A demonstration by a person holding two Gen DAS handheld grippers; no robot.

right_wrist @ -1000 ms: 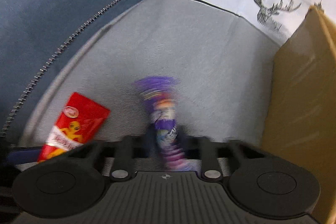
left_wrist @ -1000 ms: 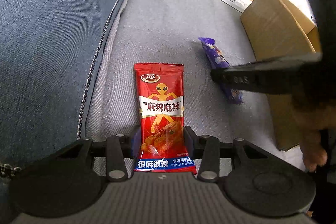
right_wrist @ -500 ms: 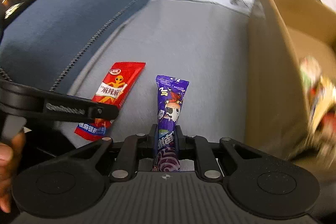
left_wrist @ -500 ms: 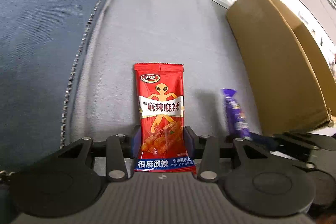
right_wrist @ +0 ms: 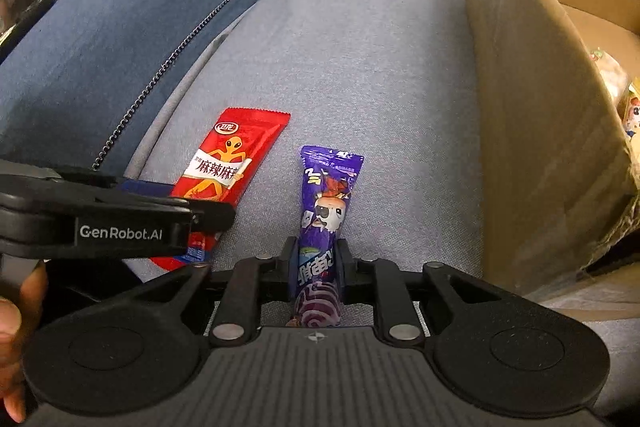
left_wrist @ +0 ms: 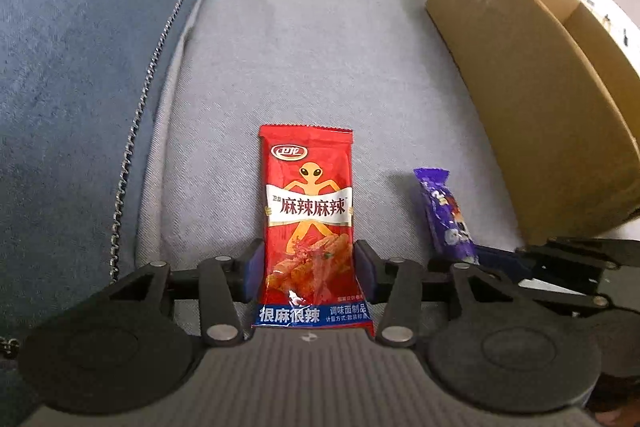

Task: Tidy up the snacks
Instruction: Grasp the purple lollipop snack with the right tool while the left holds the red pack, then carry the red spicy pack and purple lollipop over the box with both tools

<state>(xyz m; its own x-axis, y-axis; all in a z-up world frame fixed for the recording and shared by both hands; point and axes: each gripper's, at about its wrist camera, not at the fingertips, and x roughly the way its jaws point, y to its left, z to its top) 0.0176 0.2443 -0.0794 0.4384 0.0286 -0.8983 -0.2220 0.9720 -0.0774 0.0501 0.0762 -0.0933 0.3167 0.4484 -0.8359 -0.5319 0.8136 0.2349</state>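
Left gripper (left_wrist: 306, 269): I am reading its fingers (left_wrist: 253, 269) as standing on either side of the red snack packet (left_wrist: 310, 223). The jaws have just been opening a little, with the packet between them. The blue pads are sitting just beside the packet's edges; I cannot tell whether they are pressing on it.

Red snack packet: it is lying flat on the grey sofa seat (left_wrist: 304, 59), print side up. Its lower third is lying between the left fingers, its sealed top edge is pointing away from the camera, and its bottom edge is reaching back under the gripper body.

Right gripper (right_wrist: 316, 267): I am seeing its fingers (right_wrist: 344, 265) closed narrowly on the purple snack packet (right_wrist: 326, 211), the pads touching both sides of its lower part. The jaws have just been easing open slightly, with the packet between them.

Purple snack packet: it is lying lengthwise along the right fingers, its upper half extending forward past the fingertips onto the seat. It is lying just beside the red packet, between it and the cardboard box (right_wrist: 536, 131).

Cardboard box: it is standing on the seat to the right of both packets, with its top open.

Blue cushion (right_wrist: 132, 39): it is bordering the seat on the left.
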